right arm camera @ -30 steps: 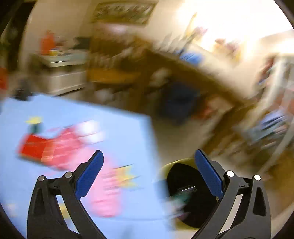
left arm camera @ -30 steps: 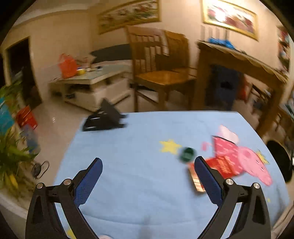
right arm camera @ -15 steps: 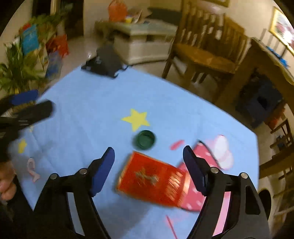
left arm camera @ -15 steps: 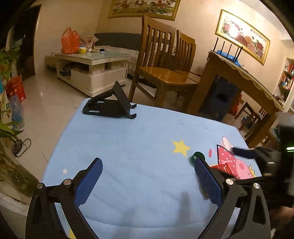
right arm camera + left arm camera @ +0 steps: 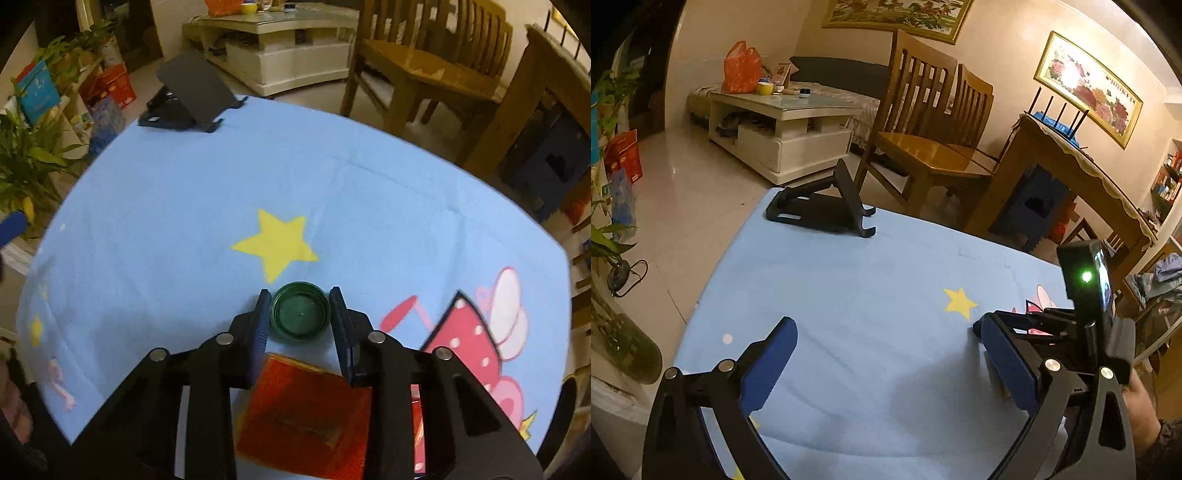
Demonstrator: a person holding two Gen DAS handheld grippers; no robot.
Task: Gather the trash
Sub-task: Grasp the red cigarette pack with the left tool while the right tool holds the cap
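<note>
Right gripper (image 5: 300, 314) is low over the blue tablecloth (image 5: 184, 206), fingers narrowed around a green bottle cap (image 5: 300, 314) lying open side up; pads look to be just at its rim, contact can't be confirmed. Cap is probably light, rigid plastic and a bit slippery, so it is best squeezed across the rim sides (easy to pop out). A red packet (image 5: 306, 417) lies flat under the gripper body, nearer the camera, likely thin and stiff. Left gripper (image 5: 886, 369) hovers wide open and empty above bare cloth, tilted forward. Farther off, a black stand (image 5: 188, 98) sits at the far edge.
</note>
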